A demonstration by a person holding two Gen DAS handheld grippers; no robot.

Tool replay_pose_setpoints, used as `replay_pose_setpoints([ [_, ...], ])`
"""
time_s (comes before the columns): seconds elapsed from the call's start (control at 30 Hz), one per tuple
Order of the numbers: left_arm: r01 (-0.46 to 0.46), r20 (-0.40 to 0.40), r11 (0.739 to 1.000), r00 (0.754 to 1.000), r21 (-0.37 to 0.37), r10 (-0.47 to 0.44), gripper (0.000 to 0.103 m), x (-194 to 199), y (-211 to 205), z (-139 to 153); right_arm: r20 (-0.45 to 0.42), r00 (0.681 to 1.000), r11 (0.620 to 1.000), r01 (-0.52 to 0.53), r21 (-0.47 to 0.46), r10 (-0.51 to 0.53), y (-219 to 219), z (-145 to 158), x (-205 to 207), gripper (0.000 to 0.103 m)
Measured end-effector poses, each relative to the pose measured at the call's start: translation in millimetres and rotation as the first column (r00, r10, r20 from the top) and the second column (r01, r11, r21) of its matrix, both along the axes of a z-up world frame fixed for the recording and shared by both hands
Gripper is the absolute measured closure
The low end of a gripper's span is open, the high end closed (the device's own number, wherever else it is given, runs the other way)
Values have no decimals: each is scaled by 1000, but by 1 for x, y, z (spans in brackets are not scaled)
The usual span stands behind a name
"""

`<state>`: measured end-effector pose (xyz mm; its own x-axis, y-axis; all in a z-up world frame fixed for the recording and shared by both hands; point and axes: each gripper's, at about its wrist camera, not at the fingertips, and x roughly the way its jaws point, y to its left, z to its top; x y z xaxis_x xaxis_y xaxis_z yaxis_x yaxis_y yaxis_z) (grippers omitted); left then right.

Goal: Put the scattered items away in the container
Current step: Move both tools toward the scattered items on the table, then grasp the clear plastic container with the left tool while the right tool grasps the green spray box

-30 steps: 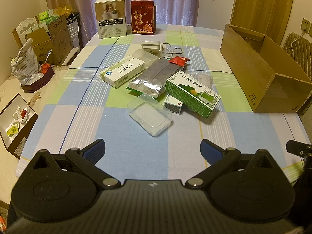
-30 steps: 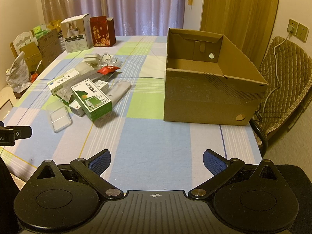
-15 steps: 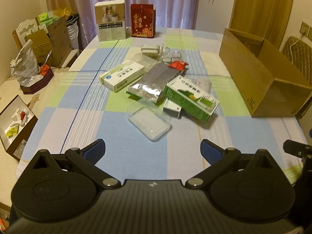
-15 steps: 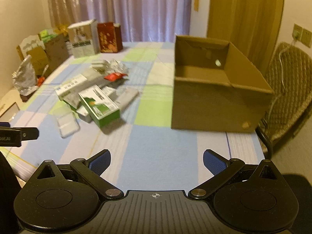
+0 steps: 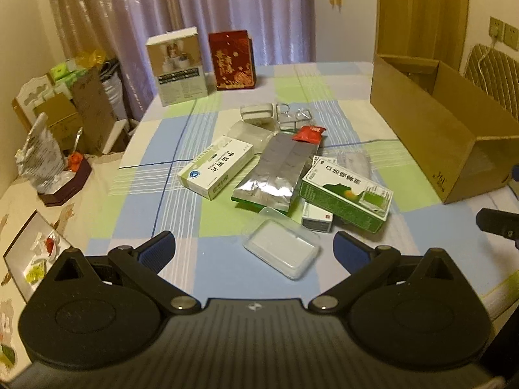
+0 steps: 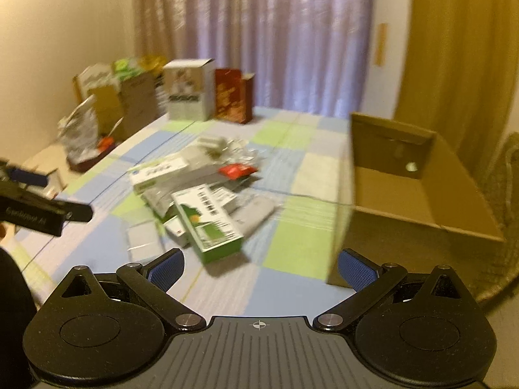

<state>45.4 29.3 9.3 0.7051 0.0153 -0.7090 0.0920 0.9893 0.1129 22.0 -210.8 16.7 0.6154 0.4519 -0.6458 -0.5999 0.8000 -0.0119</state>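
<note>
A heap of small items lies mid-table: a green medicine box [image 5: 345, 196] [image 6: 209, 227], a white medicine box [image 5: 215, 167], a silver foil pouch [image 5: 275, 171], a clear plastic tray [image 5: 282, 248], a red sachet [image 5: 308, 133] and a small white carton [image 5: 316, 217]. The open cardboard box [image 5: 431, 136] [image 6: 418, 201] stands to the right of them. My left gripper [image 5: 254, 248] is open, just short of the clear tray. My right gripper [image 6: 261, 265] is open over the tablecloth, between the green box and the cardboard box. The right wrist view is blurred.
A tall white carton [image 5: 176, 66] and a red gift box [image 5: 232, 60] stand at the table's far end. Cardboard boxes and a foil bag [image 5: 40, 159] crowd the left side beyond the table edge. A padded chair [image 5: 493, 68] sits behind the cardboard box.
Both grippers have moved forward toward the heap and both stay open. The right gripper has also swung left, so the items sit nearer its centre. No item has moved.
</note>
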Motion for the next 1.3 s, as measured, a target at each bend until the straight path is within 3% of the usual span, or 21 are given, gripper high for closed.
replay_pose_setpoints([
  [0.17, 160, -66, 986, 985, 46, -157, 1, 27, -1, -19, -60, 991, 992, -124, -32, 122, 22, -14, 25, 0],
  [0.4, 427, -170, 896, 898, 124, -405, 1, 56, -4, -58, -105, 961, 963, -263, -66, 255, 52, -34, 63, 0],
  [0.6, 526, -216, 841, 842, 124, -494, 1, 72, 2, -82, -148, 928, 930, -356, -88, 342, 76, -52, 92, 0],
  [0.83, 552, -213, 831, 822, 72, -528, 1, 84, 7, -99, -179, 894, 896, -432, -101, 411, 98, -69, 113, 0],
  [0.9, 555, -209, 829, 820, 62, -533, 1, 85, 7, -102, -203, 880, 883, -456, -109, 430, 103, -75, 118, 21],
  [1.17, 544, -192, 839, 824, 11, -533, 2, 93, 12, -111, -231, 866, 871, -477, -114, 444, 114, -85, 127, 22],
  [1.27, 531, -183, 847, 832, -14, -524, 4, 97, 14, -111, -240, 862, 869, -481, -114, 446, 116, -86, 128, 40],
  [1.3, 526, -184, 850, 833, -26, -521, 6, 99, 15, -112, -239, 864, 871, -478, -110, 444, 116, -86, 128, 40],
])
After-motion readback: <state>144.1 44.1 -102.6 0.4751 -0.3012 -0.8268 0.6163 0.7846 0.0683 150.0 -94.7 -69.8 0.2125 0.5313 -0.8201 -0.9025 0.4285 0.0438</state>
